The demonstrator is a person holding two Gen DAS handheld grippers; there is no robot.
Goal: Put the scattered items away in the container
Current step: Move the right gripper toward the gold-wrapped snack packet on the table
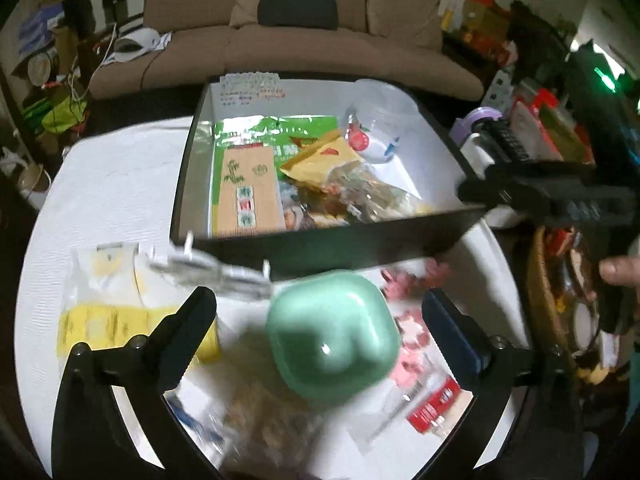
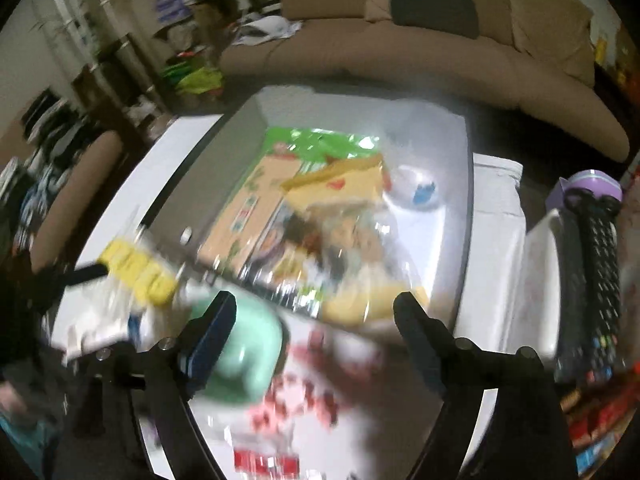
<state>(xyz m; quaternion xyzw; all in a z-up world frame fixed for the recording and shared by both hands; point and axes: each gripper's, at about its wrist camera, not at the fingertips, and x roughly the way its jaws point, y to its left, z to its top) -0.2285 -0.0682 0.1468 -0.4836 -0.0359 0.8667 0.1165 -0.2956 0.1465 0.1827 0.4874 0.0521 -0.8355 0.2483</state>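
Observation:
A black-walled box (image 1: 320,246) with a white inside stands on the white table and holds a green packet (image 1: 276,130), a tan card, snack bags and a clear cup (image 1: 382,110). My left gripper (image 1: 320,320) is open, its jaws wide on either side of a mint green case (image 1: 334,334) lying in front of the box. My right gripper (image 2: 314,320) is open and empty above a pink-patterned bag (image 2: 312,396); the green case (image 2: 240,356) shows behind its left finger. The right gripper also shows in the left wrist view (image 1: 552,196) at the box's right corner.
A yellow-and-white packet (image 1: 108,308), a silvery blister strip (image 1: 212,270), a red-labelled clear bag (image 1: 434,404) and a brown snack bag (image 1: 268,428) lie on the table. A remote (image 2: 592,280) lies on a white box to the right. A sofa (image 1: 280,40) stands behind.

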